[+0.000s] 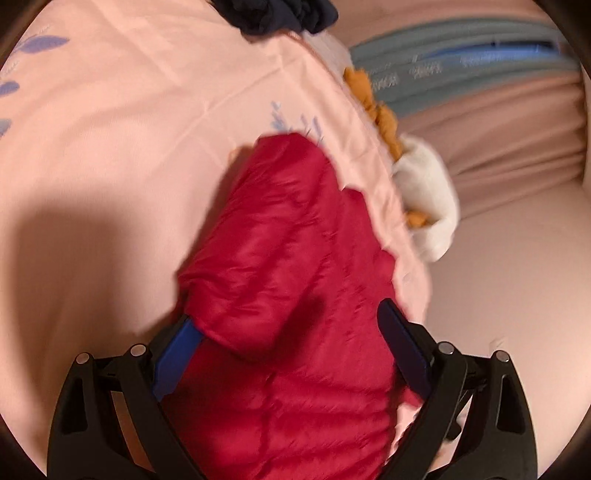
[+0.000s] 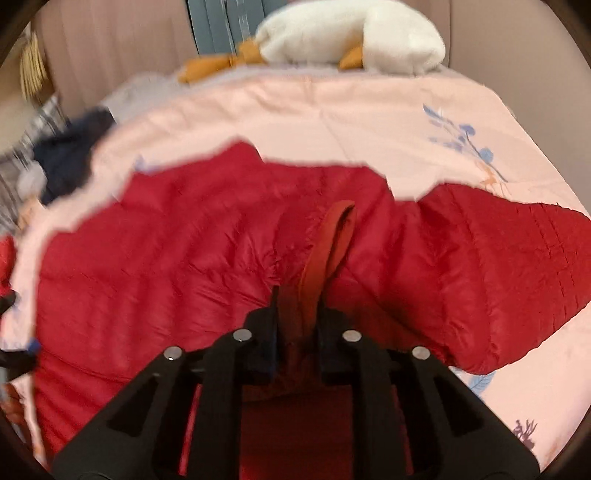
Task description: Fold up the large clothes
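Note:
A red quilted jacket (image 2: 166, 258) lies spread on a pink floral quilt (image 2: 332, 122). My right gripper (image 2: 299, 299) is shut on an upright fold of its red-orange lining (image 2: 332, 236) near the middle of the garment. In the left wrist view one long end of the jacket (image 1: 288, 229) runs away from me across the quilt (image 1: 129, 129). My left gripper (image 1: 288, 314) stands wide open over it. The padded cloth fills the gap between the blue pads (image 1: 177, 354), and neither pad is seen to squeeze it.
A white and orange plush toy (image 2: 351, 40) lies at the quilt's far edge, also seen as the plush toy (image 1: 424, 192) on the right. A dark navy garment (image 1: 280, 14) sits crumpled at the top, and folded blue-grey bedding (image 1: 461, 70) lies beyond.

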Action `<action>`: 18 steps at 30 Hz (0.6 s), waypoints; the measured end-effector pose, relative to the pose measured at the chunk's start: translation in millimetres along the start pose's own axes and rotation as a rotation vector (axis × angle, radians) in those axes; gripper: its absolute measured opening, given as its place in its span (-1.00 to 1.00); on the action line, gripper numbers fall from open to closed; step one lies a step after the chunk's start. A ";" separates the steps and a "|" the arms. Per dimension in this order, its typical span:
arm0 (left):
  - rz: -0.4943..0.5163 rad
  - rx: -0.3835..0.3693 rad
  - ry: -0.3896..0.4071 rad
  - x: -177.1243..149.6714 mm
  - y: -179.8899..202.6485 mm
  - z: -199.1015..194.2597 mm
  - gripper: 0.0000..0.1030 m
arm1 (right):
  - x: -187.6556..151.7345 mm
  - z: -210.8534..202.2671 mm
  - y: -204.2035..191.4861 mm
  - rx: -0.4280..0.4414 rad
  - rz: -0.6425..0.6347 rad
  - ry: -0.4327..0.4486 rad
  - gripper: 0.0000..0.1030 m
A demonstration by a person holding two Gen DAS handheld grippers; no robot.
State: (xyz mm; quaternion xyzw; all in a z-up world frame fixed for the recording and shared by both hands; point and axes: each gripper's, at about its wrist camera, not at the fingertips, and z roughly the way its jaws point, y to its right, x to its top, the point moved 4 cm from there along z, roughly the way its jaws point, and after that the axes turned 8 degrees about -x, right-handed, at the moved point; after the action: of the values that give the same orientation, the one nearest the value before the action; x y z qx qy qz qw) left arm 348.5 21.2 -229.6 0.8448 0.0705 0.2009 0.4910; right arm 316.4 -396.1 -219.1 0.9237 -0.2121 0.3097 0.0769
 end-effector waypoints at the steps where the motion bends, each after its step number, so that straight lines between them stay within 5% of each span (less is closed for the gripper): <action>1: 0.049 0.053 -0.035 -3.6 1.5 -5.7 0.82 | -0.3 -4.6 4.2 0.000 0.006 0.006 -0.53; 4: 0.198 0.185 -0.049 -6.9 12.2 -29.2 0.82 | 4.5 -31.0 15.2 -0.018 0.013 0.084 -0.15; 8: 0.342 0.266 0.035 6.5 42.0 -44.3 0.82 | 12.1 -57.8 6.3 -0.002 -0.031 0.208 -0.11; 12: 0.461 0.347 0.023 -0.9 63.7 -10.3 0.82 | 11.0 -49.0 -13.6 0.014 -0.083 0.197 -0.20; 15: 0.534 0.450 -0.043 -13.4 56.6 29.4 0.77 | -4.9 -9.1 -18.2 -0.060 -0.159 0.057 -0.25; 18: 0.560 0.522 -0.114 -23.6 36.5 51.3 0.79 | -13.8 5.6 -14.8 -0.048 -0.144 0.051 -0.08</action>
State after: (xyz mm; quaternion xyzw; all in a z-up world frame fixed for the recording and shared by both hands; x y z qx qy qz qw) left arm 345.1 -45.9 -227.0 0.9377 -0.1414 0.2551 0.1890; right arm 316.1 -379.5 -232.1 0.9263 -0.1504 0.3215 0.1267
